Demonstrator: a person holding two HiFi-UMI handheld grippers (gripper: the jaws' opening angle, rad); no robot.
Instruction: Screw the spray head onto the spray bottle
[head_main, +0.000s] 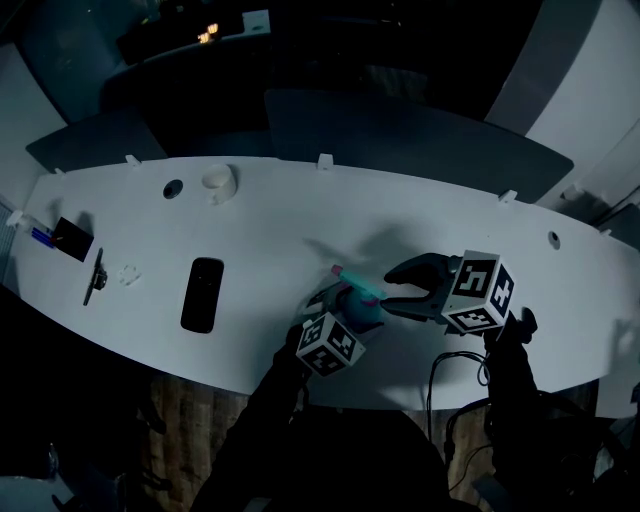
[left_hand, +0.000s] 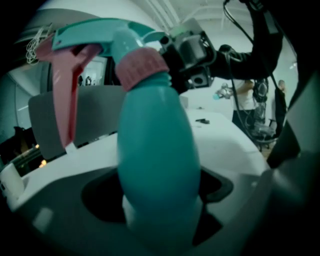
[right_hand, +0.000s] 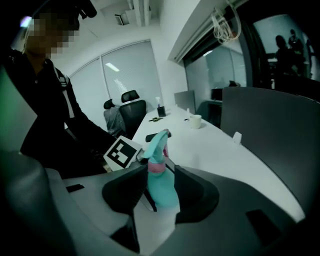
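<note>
Head view: on the white table (head_main: 250, 215), near its front edge, the left gripper (head_main: 343, 303) clamps the body of the teal spray bottle (head_main: 365, 312). The right gripper (head_main: 392, 288) has its jaws wide, flanking the spray head (head_main: 362, 287) without pressing. Only print: black-and-white square markers on the cubes. Left gripper view resolves the ribbed pink collar (left_hand: 142, 65) on the neck and the pink trigger (left_hand: 67, 85). Right gripper view adds a black office chair (right_hand: 131, 107).

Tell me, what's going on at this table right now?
A person is working with two handheld grippers at a white table. The left gripper is clamped on the body of the teal spray bottle. The spray head already sits on its neck at the pink collar. The right gripper stands open beside the head, gripping nothing.
</note>
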